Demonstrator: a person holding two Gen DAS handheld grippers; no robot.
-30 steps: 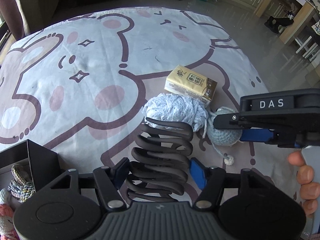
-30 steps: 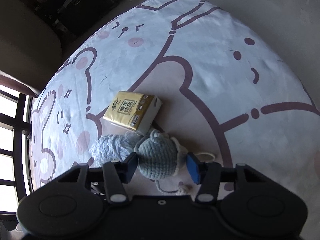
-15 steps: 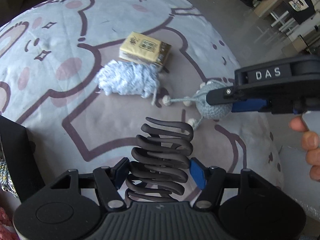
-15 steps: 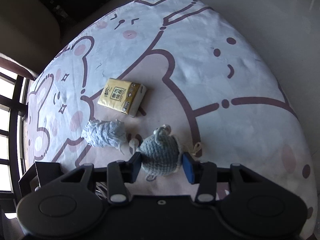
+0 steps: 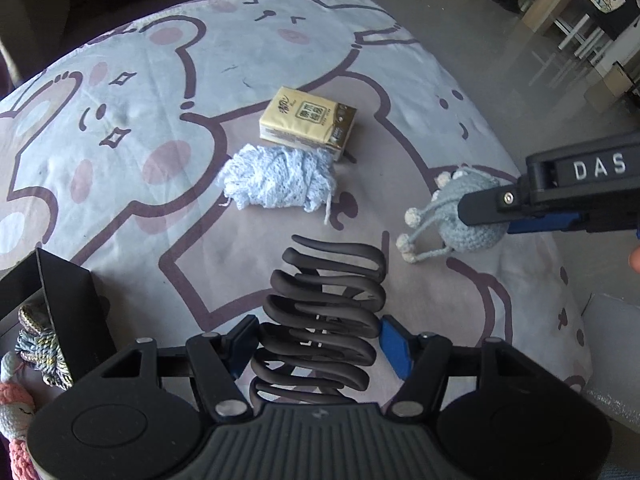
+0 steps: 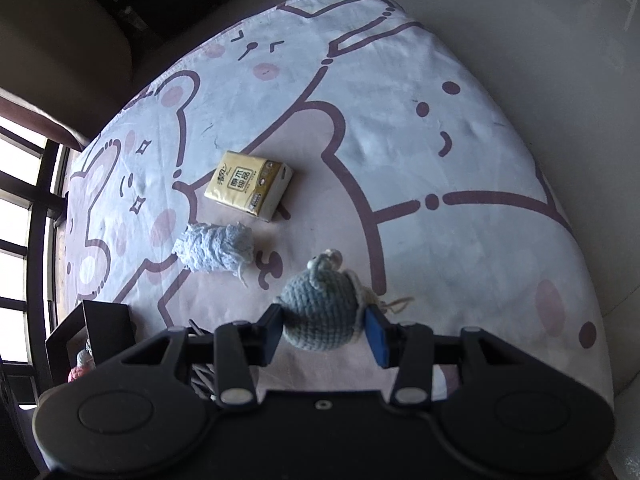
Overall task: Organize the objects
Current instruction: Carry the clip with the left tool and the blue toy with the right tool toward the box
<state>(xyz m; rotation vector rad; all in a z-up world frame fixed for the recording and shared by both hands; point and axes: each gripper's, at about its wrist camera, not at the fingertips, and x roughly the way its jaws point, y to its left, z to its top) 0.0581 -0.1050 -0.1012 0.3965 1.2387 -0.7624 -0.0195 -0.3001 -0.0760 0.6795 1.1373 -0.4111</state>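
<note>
- While the left hand-held gripper (image 5: 316, 344) points steeply down at the cartoon-bear blanket (image 5: 160, 92), its blue pads clamp a black wavy rack (image 5: 324, 320) from both sides.
- Seen from the left wrist, the rack's long axis runs up the frame away from the camera, its looped ribs stacked one behind another, the far end near the picture's centre.
- Closed on a blue-grey crocheted toy (image 6: 320, 312), the right hand-held gripper (image 6: 326, 330) presses the toy's round body on both flanks.
- The toy's small knobbed top points up the frame, away from the right wrist camera; in the left wrist view its cords with pale bobbles hang toward the left.
- At mid-right of the left wrist view the toy appears clear of the blanket.
- A yellow tissue pack (image 5: 308, 122) lies above centre, its long axis slanting down to the right.
- Just below it, touching or nearly so, lies a pale blue knitted bundle (image 5: 278, 178), long axis roughly across the frame.
- A black box (image 5: 60, 304) at the lower left holds twisted cord and a pink-and-white soft toy.
</note>
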